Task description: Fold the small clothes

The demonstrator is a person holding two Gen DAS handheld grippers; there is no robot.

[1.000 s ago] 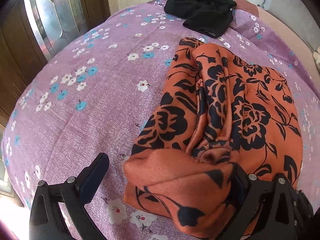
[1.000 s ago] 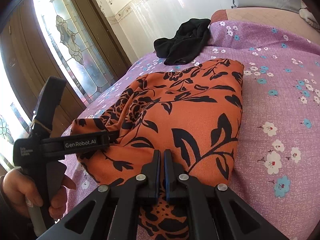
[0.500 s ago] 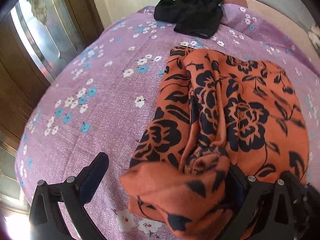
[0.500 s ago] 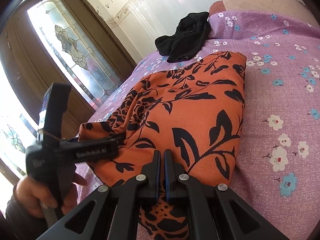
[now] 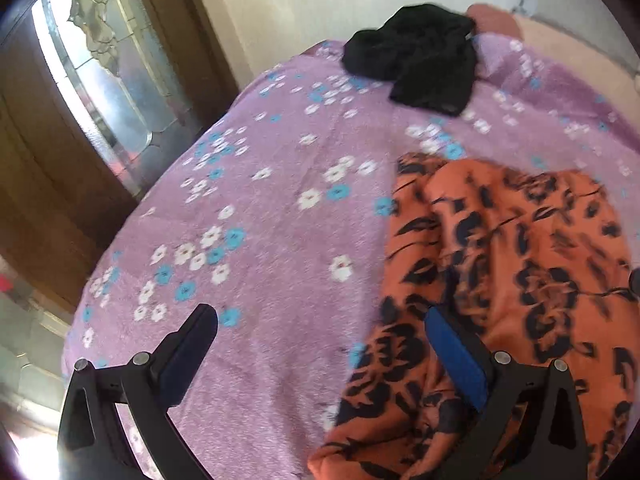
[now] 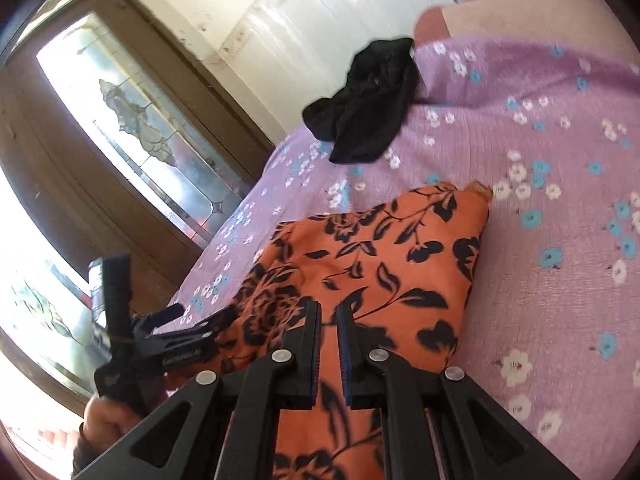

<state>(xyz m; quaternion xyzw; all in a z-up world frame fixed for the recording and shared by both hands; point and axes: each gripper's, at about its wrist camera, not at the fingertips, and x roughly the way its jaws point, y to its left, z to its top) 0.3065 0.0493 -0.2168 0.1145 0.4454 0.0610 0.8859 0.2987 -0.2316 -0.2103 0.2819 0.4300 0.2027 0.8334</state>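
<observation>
Orange cloth [image 5: 500, 280] with a black flower print lies folded on your purple flowered blanket [image 5: 260, 240], toward the near right. Your left claw [image 5: 320, 336] is spread wide apart, holding nothing, its right finger over the cloth's near edge and its left finger above bare blanket. Your right claw [image 6: 328, 324] sits over the cloth with its fingers slightly apart, a narrow gap between them. Black clothing [image 6: 364, 120] lies crumpled at the far edge, well apart.

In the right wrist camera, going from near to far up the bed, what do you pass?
Right gripper → orange floral garment → bare purple flowered bedspread → black garment → white wall.
</observation>
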